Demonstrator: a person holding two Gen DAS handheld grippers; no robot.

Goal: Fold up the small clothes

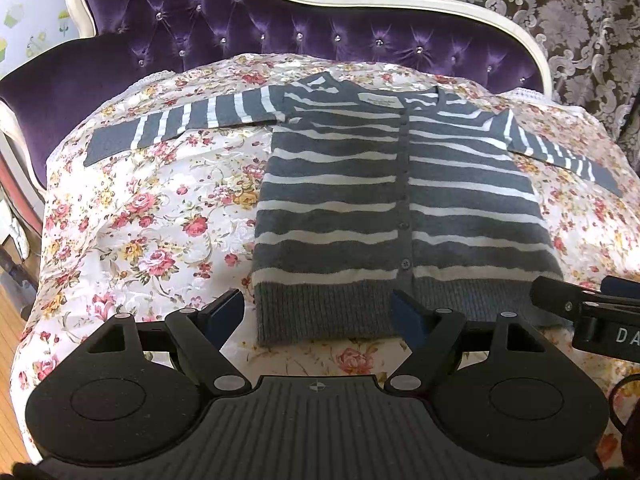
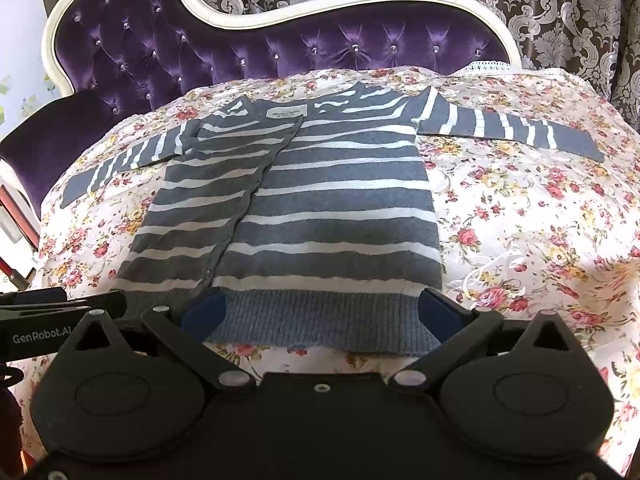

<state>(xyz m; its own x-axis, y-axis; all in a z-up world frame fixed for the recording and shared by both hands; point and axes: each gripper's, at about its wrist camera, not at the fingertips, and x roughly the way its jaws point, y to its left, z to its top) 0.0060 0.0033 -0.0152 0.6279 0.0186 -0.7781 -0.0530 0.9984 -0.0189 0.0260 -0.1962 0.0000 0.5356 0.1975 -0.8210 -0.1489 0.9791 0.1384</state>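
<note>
A small grey cardigan with white stripes (image 1: 400,208) lies flat and buttoned on a floral cloth, both sleeves spread out sideways. My left gripper (image 1: 318,314) hovers open over the left half of its ribbed hem, nothing between its blue pads. In the right wrist view the same cardigan (image 2: 304,216) fills the middle, and my right gripper (image 2: 324,314) stands open above the right half of the hem. Each gripper shows at the edge of the other's view: the right one (image 1: 592,312) and the left one (image 2: 48,316).
The floral cloth (image 1: 152,216) covers a seat with a purple tufted backrest (image 1: 280,28) framed in white. Patterned curtains (image 2: 540,8) hang behind. Wooden floor (image 1: 8,320) shows at the left edge. Bare cloth lies on both sides of the cardigan.
</note>
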